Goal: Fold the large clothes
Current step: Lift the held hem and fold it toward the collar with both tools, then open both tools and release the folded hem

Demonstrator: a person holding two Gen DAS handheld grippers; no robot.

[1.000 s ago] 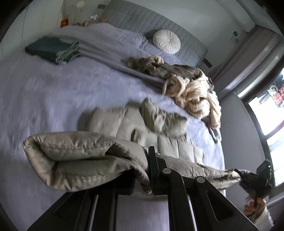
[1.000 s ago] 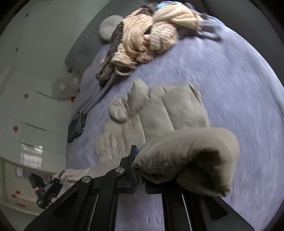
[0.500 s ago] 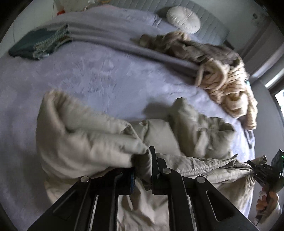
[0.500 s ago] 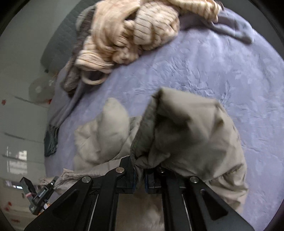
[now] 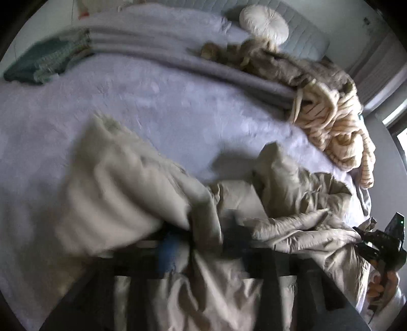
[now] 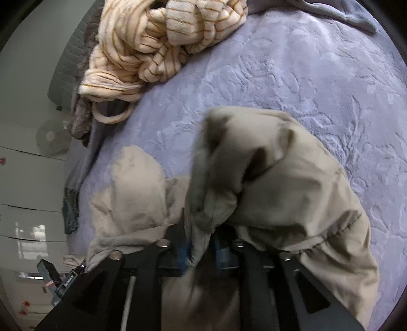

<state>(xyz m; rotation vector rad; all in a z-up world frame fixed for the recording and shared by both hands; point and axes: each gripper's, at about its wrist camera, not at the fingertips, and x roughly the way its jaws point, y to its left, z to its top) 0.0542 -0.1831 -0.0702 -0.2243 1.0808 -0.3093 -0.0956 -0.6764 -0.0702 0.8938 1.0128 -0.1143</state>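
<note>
Left wrist view: the left hand-held gripper [image 5: 203, 244] has its jaws nearly together, pinching a fold of the beige padded jacket [image 5: 122, 193], and a blue pad shows at the left finger. The picture is smeared with motion here, so the exact gap is hard to read, but cloth clearly runs between the fingers and spills down over them. A thick bunch of the jacket bulges up and to the left of the jaws, and the rest lies crumpled on the lavender bedspread [image 5: 152, 101], stretching off to the right. Out at that right edge, the right hand-held gripper [image 5: 376, 244] bites the far end of the same jacket, a hand [image 5: 381, 285] wrapped round its handle.

Right wrist view: the right hand-held gripper [image 6: 201, 249] is clamped narrow on a dark twist of the jacket [image 6: 292, 193], blue pads either side of the cloth. The garment humps up over the jaws and drapes down the right. Low on the left, the left hand-held gripper [image 6: 73, 275] grips the other end; there is small print on its side, too tiny to read.

Further up the bed sit a cream striped knit heap [image 6: 157, 43], a round white cushion [image 5: 264, 24] and a folded teal cloth [image 5: 43, 63].
</note>
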